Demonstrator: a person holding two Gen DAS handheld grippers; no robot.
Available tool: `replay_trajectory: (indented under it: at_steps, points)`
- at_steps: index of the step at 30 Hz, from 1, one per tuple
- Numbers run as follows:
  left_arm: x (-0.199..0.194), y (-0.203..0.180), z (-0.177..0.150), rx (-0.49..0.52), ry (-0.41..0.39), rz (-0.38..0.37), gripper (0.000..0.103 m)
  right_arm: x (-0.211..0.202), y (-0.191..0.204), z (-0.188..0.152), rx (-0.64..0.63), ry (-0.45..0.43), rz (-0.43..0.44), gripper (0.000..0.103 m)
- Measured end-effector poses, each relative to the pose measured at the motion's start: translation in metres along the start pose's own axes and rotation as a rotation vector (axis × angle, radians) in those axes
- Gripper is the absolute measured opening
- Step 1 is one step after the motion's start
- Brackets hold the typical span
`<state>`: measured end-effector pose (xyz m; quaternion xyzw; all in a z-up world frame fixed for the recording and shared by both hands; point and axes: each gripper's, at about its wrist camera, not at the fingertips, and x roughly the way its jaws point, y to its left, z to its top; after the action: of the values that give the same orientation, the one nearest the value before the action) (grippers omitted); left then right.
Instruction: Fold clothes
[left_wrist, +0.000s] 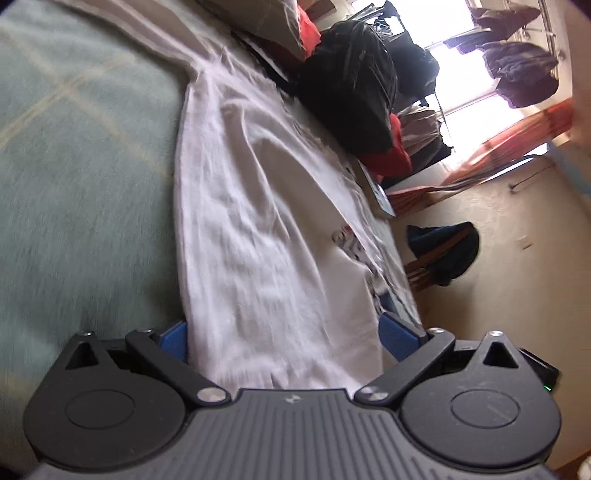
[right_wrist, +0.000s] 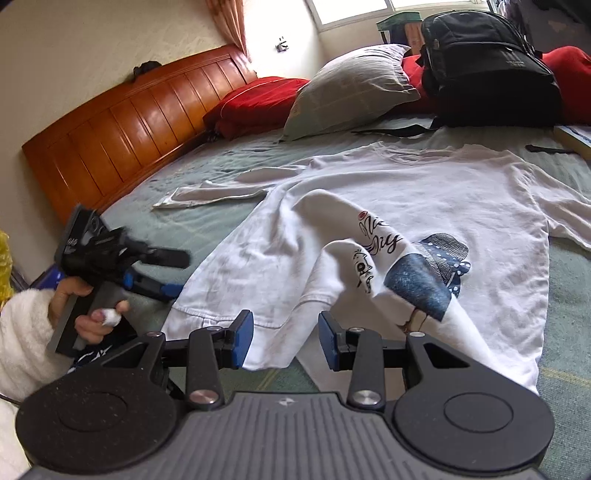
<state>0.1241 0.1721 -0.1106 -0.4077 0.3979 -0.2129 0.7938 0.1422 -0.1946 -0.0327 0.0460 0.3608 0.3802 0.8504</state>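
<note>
A white T-shirt (right_wrist: 424, 192) with a blue hat print lies spread on the green bed sheet (right_wrist: 207, 236), collar toward the pillows. Part of its lower body is folded up in a loose ridge over the print. In the right wrist view my right gripper (right_wrist: 286, 339) hovers open over the near hem, with cloth showing in the gap and neither blue pad pressing on it. My left gripper (right_wrist: 181, 274), held by a hand (right_wrist: 85, 314), sits open at the hem's left corner. In the tilted left wrist view the shirt (left_wrist: 266, 221) runs away between the wide jaws of the left gripper (left_wrist: 286, 339).
A black backpack (right_wrist: 487, 66) stands at the far side of the bed beside red bedding. A grey pillow (right_wrist: 351, 85) and a red pillow (right_wrist: 258, 99) lie near the wooden headboard (right_wrist: 129, 122). A book (right_wrist: 576, 138) lies at the right edge.
</note>
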Motion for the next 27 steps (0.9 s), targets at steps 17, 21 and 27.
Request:
replay_trajectory:
  at_steps: [17,21,27]
  points:
    - [0.008,0.013,0.01,-0.048,-0.017,0.013,0.073,0.001,-0.015,-0.004,0.049,-0.031,-0.019,0.05]
    - [0.009,0.006,0.007,-0.018,-0.03,0.025,0.081,0.001,-0.017,-0.005,0.06,-0.032,-0.024,0.05]
    - [0.013,-0.001,0.004,0.007,-0.06,0.039,0.088,0.002,-0.021,-0.006,0.074,-0.027,-0.032,0.053]
